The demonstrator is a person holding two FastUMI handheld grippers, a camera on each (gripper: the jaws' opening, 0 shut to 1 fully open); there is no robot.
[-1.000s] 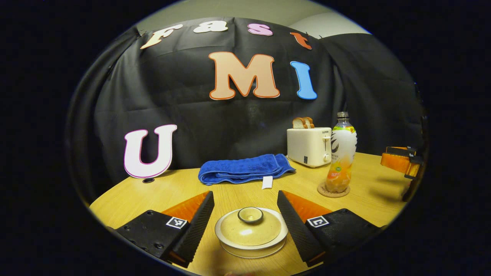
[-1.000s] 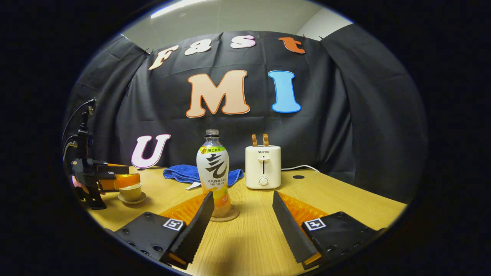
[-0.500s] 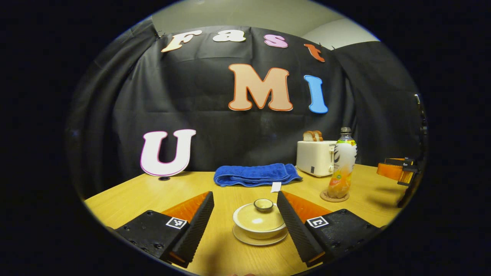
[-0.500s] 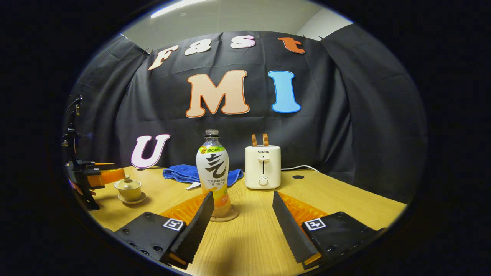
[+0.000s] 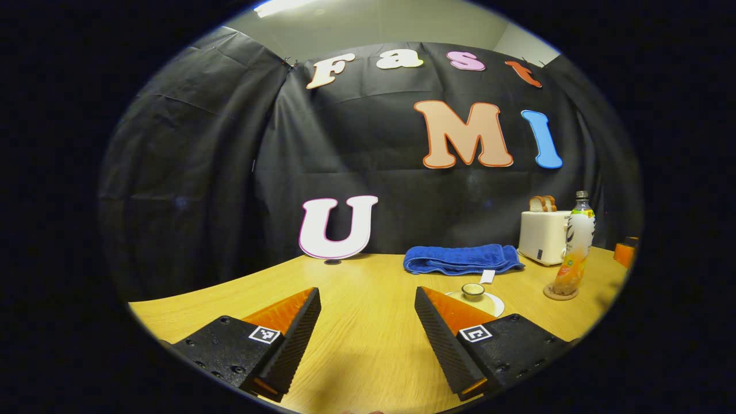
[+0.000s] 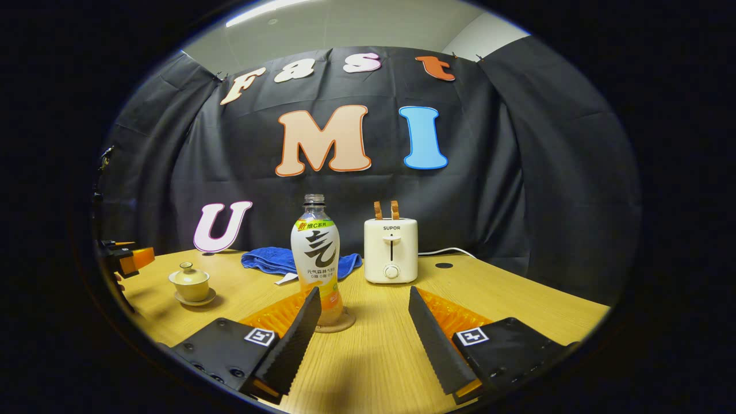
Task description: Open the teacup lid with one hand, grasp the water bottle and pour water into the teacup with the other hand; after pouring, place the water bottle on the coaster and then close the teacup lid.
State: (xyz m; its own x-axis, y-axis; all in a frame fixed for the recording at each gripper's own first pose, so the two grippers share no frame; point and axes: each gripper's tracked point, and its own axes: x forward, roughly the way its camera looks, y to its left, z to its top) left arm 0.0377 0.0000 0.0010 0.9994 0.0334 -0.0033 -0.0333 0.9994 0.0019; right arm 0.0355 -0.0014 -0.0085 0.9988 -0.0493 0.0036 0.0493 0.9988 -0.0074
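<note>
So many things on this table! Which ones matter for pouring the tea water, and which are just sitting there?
For the job:
beige lidded teacup
clear plastic water bottle
round brown coaster

Just lying about:
folded blue towel
white toaster
bread slices

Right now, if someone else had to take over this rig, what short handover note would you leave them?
Left tongs: open, holding nothing, off to the side of the teacup.
Right tongs: open, holding nothing, facing the water bottle.
Teacup sits on its saucer with the lid on.
Water bottle stands upright on the coaster, in front of the blue towel and beside the toaster.
Done: by the layout, the bottle is on the coaster and the lid is closed. Whether water was poured cannot be told.
Left: possibly nothing; check the cup.
</note>
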